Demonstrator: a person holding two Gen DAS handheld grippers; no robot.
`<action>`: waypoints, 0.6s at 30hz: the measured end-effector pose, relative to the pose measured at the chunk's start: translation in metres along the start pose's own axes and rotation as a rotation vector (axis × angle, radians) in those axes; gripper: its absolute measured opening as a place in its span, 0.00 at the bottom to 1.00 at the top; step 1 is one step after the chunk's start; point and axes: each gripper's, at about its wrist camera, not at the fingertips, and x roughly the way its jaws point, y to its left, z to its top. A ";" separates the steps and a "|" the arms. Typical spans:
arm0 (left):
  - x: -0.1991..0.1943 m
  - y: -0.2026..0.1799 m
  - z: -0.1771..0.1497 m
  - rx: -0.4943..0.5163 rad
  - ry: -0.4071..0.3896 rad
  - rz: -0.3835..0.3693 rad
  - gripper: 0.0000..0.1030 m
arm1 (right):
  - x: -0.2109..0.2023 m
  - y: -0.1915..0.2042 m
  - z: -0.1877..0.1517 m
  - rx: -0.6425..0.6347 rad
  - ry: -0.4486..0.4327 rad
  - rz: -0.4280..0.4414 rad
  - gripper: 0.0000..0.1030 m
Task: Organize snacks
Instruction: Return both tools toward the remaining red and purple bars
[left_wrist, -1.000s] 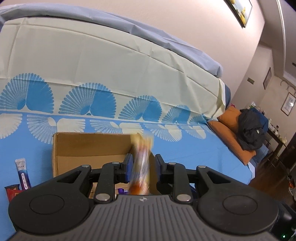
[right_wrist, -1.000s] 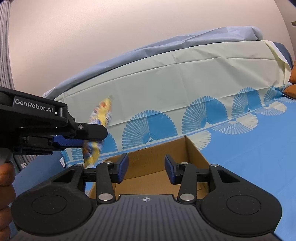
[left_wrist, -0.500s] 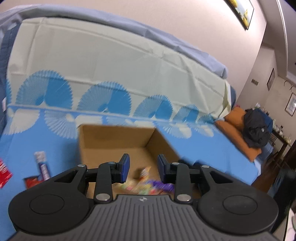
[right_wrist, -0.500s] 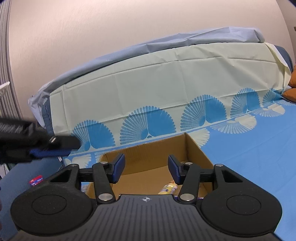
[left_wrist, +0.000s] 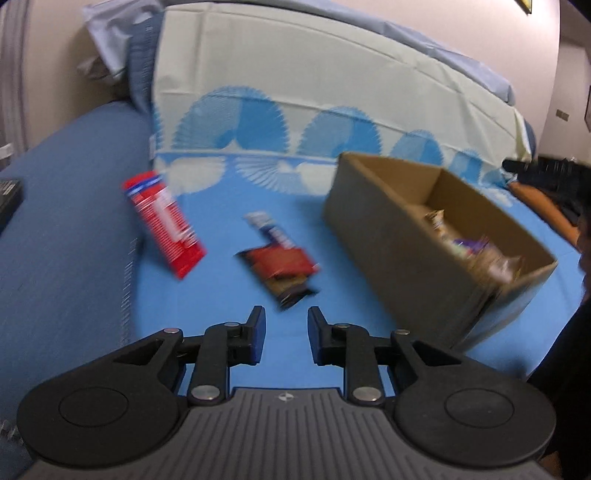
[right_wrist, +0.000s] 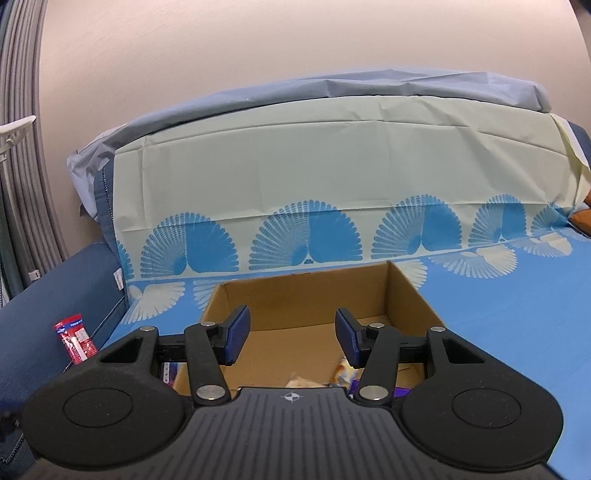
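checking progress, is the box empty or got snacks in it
Not empty: the box holds several snacks at one end; three packets lie outside.

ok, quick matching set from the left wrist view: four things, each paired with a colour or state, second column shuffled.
1. left gripper
2. cardboard box
3. long red packet
4. dark red pouch

a. holds snacks
b. leftmost, on the blue cloth
c. jaws open, empty
d. directly ahead of the jaws

Pairs: 1-c, 2-a, 3-b, 4-d
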 end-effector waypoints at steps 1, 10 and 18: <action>-0.001 0.007 -0.009 -0.008 -0.002 0.009 0.26 | 0.001 0.004 -0.001 -0.005 0.001 0.000 0.51; -0.006 0.027 -0.026 -0.105 -0.011 0.024 0.26 | 0.010 0.029 -0.011 0.031 0.043 0.020 0.35; -0.003 0.033 -0.026 -0.147 0.006 0.006 0.28 | 0.017 0.062 -0.021 -0.024 0.074 0.071 0.34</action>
